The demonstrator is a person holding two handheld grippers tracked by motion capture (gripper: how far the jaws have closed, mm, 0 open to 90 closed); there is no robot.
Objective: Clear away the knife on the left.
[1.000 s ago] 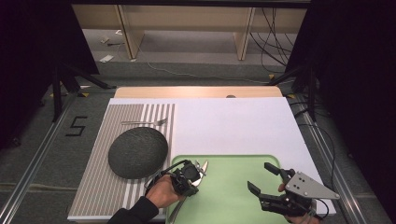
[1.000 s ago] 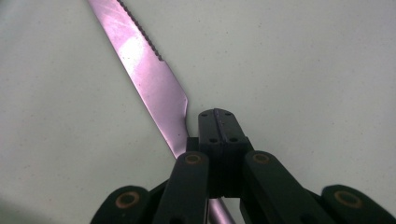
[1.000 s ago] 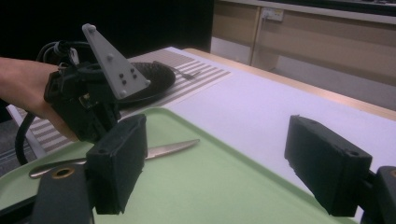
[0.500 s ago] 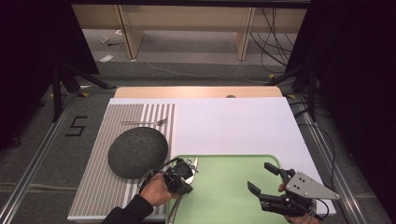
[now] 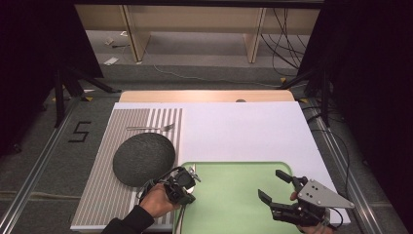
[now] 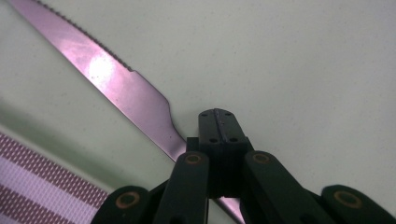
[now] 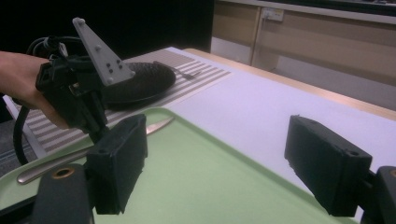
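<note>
Low in the left gripper view, the left gripper has its two black fingers pressed flat together, clenched with no gap; a knife runs from the upper left of that frame down behind them. Whether the fingers pinch its handle or only sit on top of it, I cannot tell. The blade is serrated along its upper edge and lies on the pale green tray.

Lower centre of the high view, the same left gripper sits at the tray's left edge, held by a hand coming up from the bottom. The knife shows there as a small bright sliver at the gripper's tip. The green tray lies on the white surface.

Lower right of the high view, the right gripper hangs over the tray's right part with its fingers spread wide, released and holding nothing. In the right gripper view its fingers stand well apart over the tray, and the knife lies along the tray's left rim beneath the left gripper.

Left of the tray, a dark round bowl rests upside down on a striped mat. A fork lies on the mat above the bowl.
</note>
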